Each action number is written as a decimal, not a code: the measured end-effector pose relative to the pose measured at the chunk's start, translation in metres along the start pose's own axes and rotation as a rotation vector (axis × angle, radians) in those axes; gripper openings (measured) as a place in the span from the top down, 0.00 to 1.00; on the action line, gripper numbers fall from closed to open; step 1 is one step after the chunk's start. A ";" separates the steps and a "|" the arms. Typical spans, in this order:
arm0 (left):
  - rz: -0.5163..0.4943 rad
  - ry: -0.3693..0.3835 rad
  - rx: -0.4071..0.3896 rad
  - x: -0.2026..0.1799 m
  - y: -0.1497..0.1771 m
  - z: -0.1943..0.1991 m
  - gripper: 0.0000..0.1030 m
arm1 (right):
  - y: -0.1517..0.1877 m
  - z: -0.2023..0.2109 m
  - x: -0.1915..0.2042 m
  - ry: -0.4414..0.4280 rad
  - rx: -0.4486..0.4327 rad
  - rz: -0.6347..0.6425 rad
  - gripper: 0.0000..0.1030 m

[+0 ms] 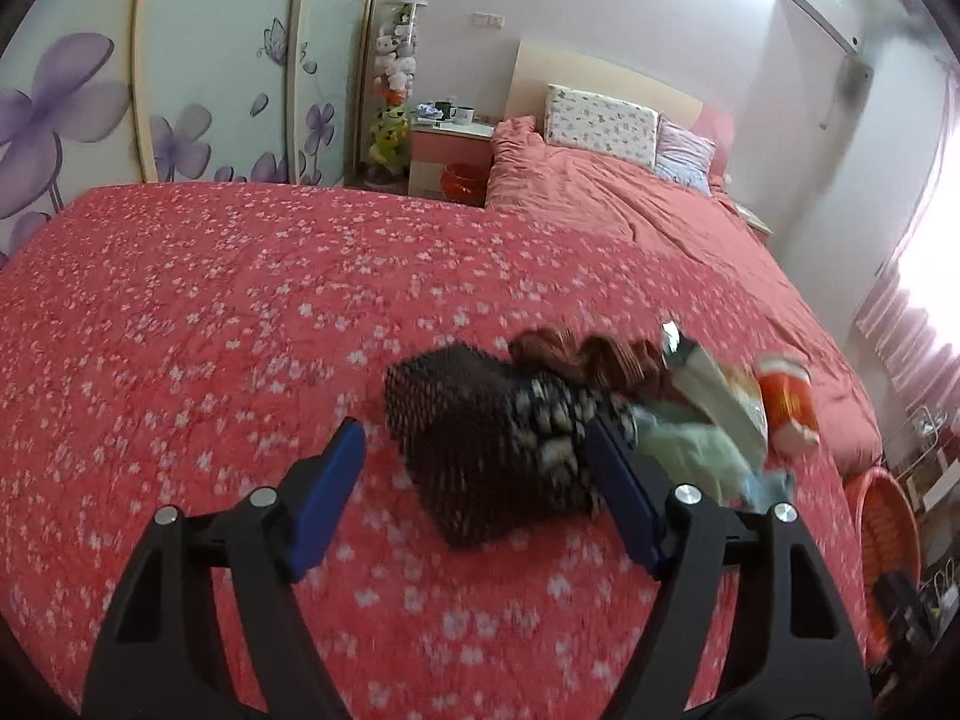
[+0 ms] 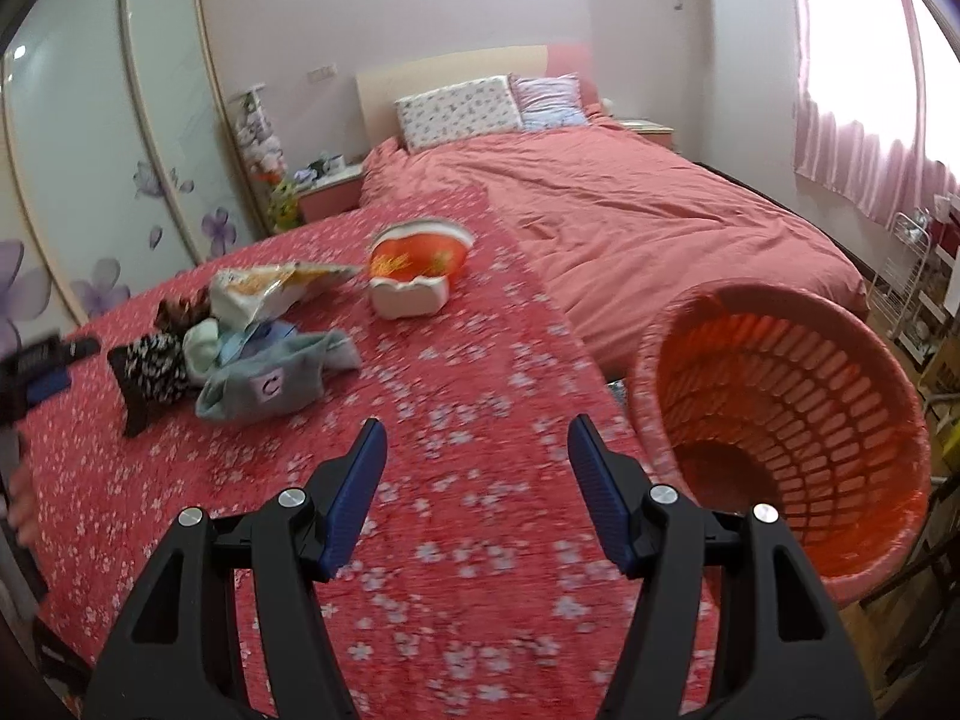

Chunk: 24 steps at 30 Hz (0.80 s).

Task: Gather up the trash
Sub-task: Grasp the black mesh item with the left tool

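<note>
While both grippers' blue fingers stand spread and empty, left gripper point(image 1: 474, 480) hangs over the dark spotted cloth point(image 1: 480, 450) on the red floral bedspread point(image 1: 210, 330); right gripper point(image 2: 477, 492) is beside the orange slatted plastic basket point(image 2: 780, 432).

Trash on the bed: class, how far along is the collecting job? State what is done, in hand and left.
Done: nothing visibly; the basket looks empty. In hand: nothing; the left tool and right tool are both open. Left: the snack bag and orange cup lie on the bed beside the clothes.
</note>
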State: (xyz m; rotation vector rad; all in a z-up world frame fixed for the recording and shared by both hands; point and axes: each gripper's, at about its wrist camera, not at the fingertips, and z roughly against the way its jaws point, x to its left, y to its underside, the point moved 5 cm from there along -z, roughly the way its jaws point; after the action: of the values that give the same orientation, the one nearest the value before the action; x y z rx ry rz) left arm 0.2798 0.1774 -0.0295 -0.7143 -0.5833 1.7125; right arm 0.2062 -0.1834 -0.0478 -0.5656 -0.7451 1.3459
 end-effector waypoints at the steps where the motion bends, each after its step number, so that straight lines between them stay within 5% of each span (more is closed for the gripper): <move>1: -0.003 -0.009 0.003 0.001 -0.003 -0.004 0.31 | 0.001 -0.002 0.003 0.000 0.004 0.004 0.39; 9: 0.038 -0.008 0.101 0.009 -0.004 -0.041 0.52 | 0.003 -0.013 0.013 0.003 0.024 0.027 0.39; 14: 0.045 0.020 0.125 0.015 0.008 -0.045 0.81 | 0.006 -0.016 0.022 -0.008 0.032 0.042 0.39; 17: 0.038 0.012 0.114 0.021 0.011 -0.039 0.89 | 0.006 -0.016 0.029 -0.018 0.033 0.052 0.39; 24: 0.019 -0.040 0.047 0.049 0.010 -0.015 0.92 | 0.005 -0.016 0.047 -0.043 0.033 0.075 0.39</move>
State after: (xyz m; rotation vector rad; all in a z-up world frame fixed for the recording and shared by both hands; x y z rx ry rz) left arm 0.2755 0.2230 -0.0549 -0.6560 -0.5633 1.7561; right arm 0.2174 -0.1355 -0.0549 -0.5451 -0.7414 1.4414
